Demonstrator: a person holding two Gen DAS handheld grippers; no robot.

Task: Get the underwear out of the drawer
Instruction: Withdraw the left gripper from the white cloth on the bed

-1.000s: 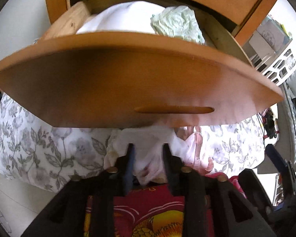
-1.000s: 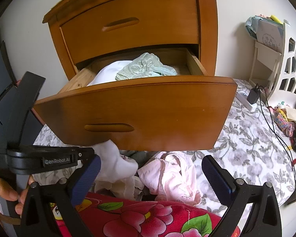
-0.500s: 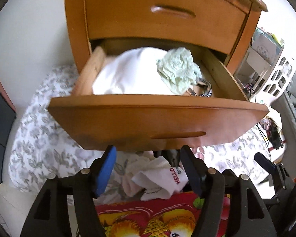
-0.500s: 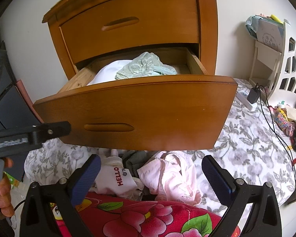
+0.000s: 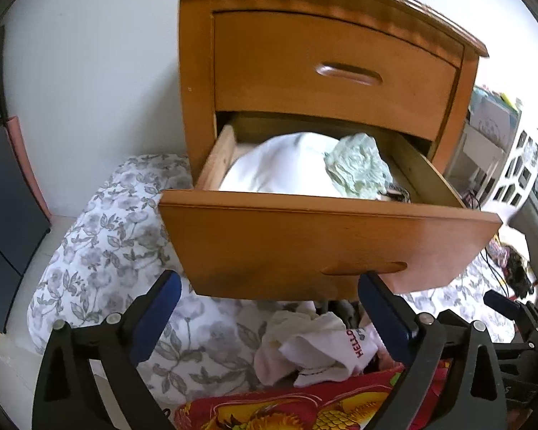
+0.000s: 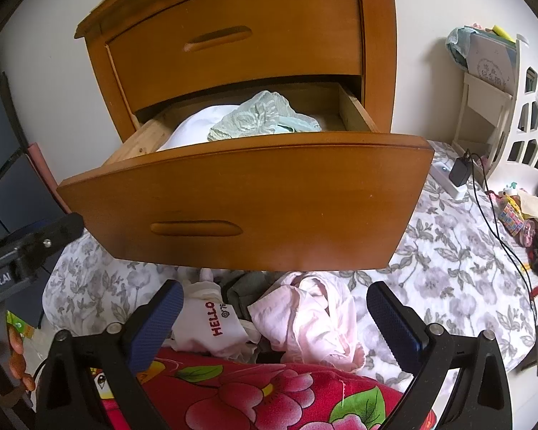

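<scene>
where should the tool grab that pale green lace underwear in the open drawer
Pinch the raised, crumpled crown of the green lace underwear, coming from above over the drawer front. It sits bunched on top of the white cloth, so its puckered folds probably offer a ridge to pinch.

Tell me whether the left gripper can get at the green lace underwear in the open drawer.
Probably yes. The left gripper is open and empty, and the green lace underwear lies on top in the open drawer, uncovered.
</scene>
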